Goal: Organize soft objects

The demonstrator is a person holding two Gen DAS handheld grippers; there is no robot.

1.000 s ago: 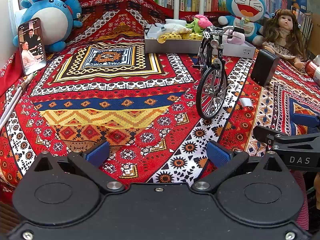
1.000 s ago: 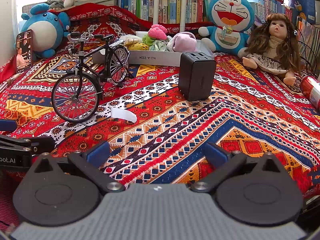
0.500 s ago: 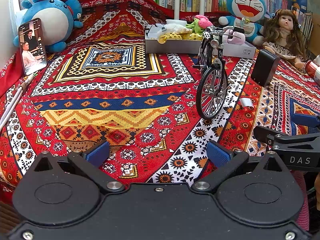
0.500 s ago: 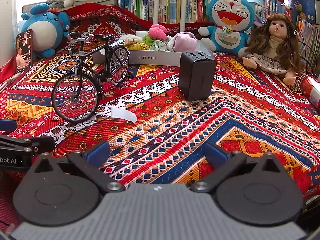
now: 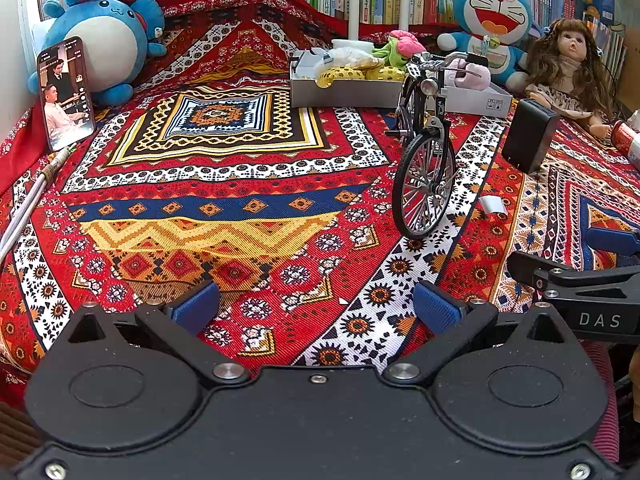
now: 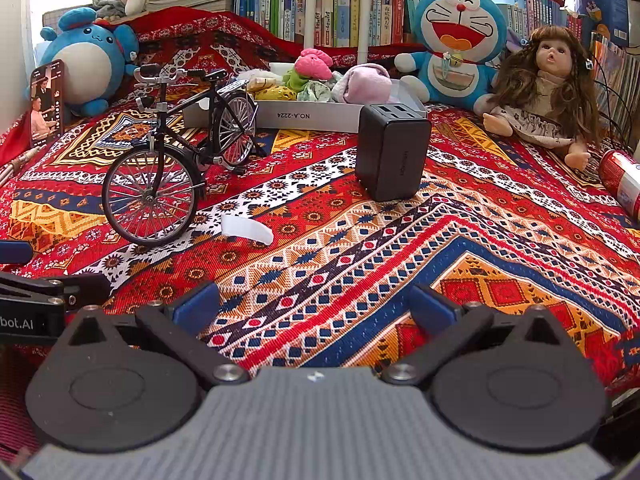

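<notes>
A white box [image 6: 312,114] at the back of the patterned cloth holds several small soft items: a pink one [image 6: 316,62], a pale pink one [image 6: 366,82], green and yellow ones [image 5: 352,74]. The box also shows in the left wrist view [image 5: 340,92]. My left gripper [image 5: 316,306] is open and empty, low over the cloth at the front. My right gripper [image 6: 314,306] is open and empty, beside it on the right. Both are far from the box.
A model bicycle [image 6: 176,164] and a black charger block [image 6: 392,152] stand between the grippers and the box. A white strip [image 6: 248,232] lies near the bicycle. A blue plush [image 5: 100,36], a Doraemon plush [image 6: 456,44], a doll [image 6: 548,88], a phone [image 5: 64,92] and a red can [image 6: 622,182] line the edges.
</notes>
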